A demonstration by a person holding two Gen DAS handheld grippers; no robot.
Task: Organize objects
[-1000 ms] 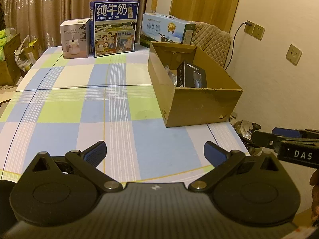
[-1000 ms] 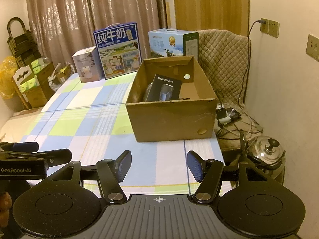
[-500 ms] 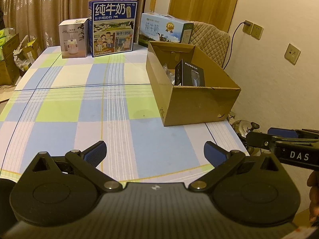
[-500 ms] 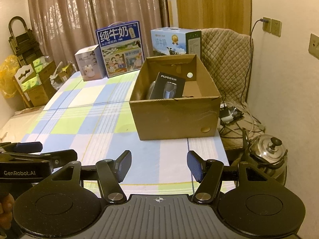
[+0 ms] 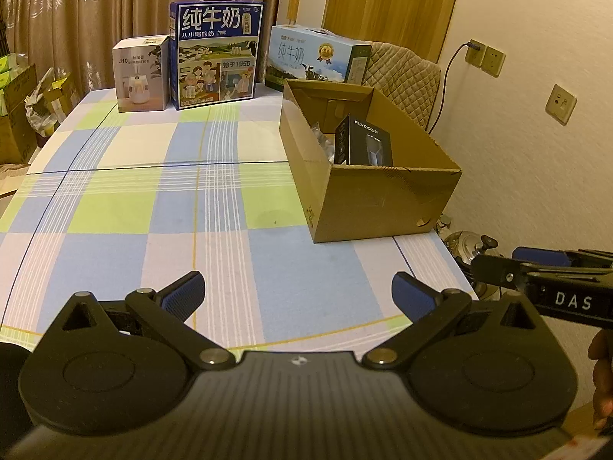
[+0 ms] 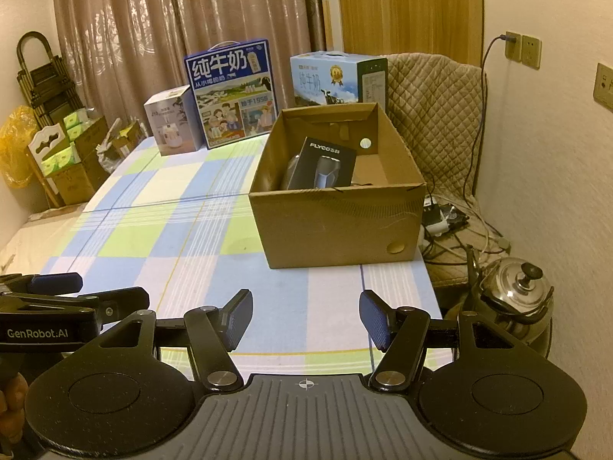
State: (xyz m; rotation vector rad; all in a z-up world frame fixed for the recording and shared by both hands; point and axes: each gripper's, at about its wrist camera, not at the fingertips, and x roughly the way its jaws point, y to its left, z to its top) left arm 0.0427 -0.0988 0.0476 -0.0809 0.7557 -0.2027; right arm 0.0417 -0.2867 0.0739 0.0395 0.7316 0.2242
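Both tools gape empty, left tool (image 5: 297, 291) and right tool (image 6: 306, 316); the cardboard box (image 6: 337, 222) sits upper right of centre. It lies nearer the right tool

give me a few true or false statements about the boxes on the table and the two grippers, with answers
1. The black Flyco box lies inside the cardboard box. True.
2. The left gripper is shut on a box. False: it is open and holds nothing.
3. The tall blue milk carton stands between the white humidifier box and the light blue milk carton. True.
4. The right gripper reaches into the cardboard box. False: it is open above the near table edge, short of it.
5. The kettle stands on the table. False: it sits off the table's right edge, lower down.
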